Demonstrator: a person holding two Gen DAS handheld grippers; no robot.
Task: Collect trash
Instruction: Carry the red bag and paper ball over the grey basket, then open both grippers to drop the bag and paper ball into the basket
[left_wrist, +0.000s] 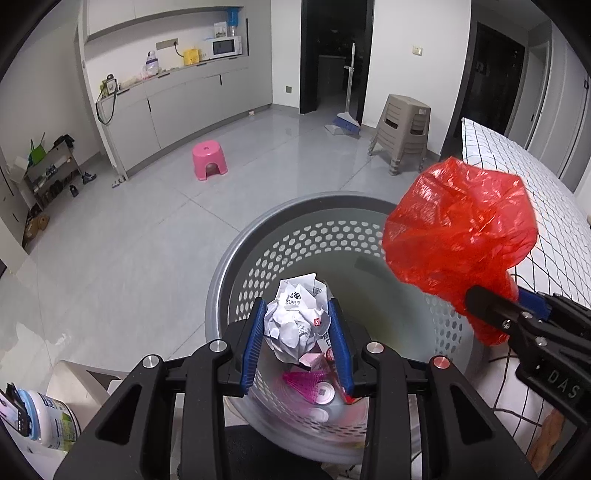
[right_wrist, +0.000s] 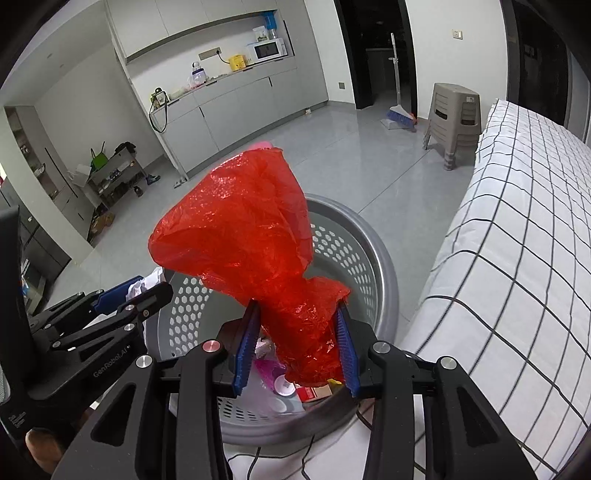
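A grey perforated waste basket (left_wrist: 236, 254) (right_wrist: 384, 273) stands on the floor below both grippers. My left gripper (left_wrist: 296, 306) is shut on a crumpled white paper ball (left_wrist: 295, 321) and holds it over the basket's mouth. My right gripper (right_wrist: 297, 314) is shut on the neck of a puffed red plastic bag (right_wrist: 240, 221), also above the basket. In the left wrist view the red bag (left_wrist: 461, 236) hangs over the basket's right rim. Pink wrappers and a round lid (left_wrist: 314, 380) lie in the bottom of the basket.
A bed with a black-checked white sheet (right_wrist: 517, 221) runs along the right of the basket. A pink stool (left_wrist: 208, 160), stacked beige stools (left_wrist: 404, 129) and a broom (left_wrist: 347, 122) stand farther off on the grey floor. A labelled canister (left_wrist: 48, 421) sits at lower left.
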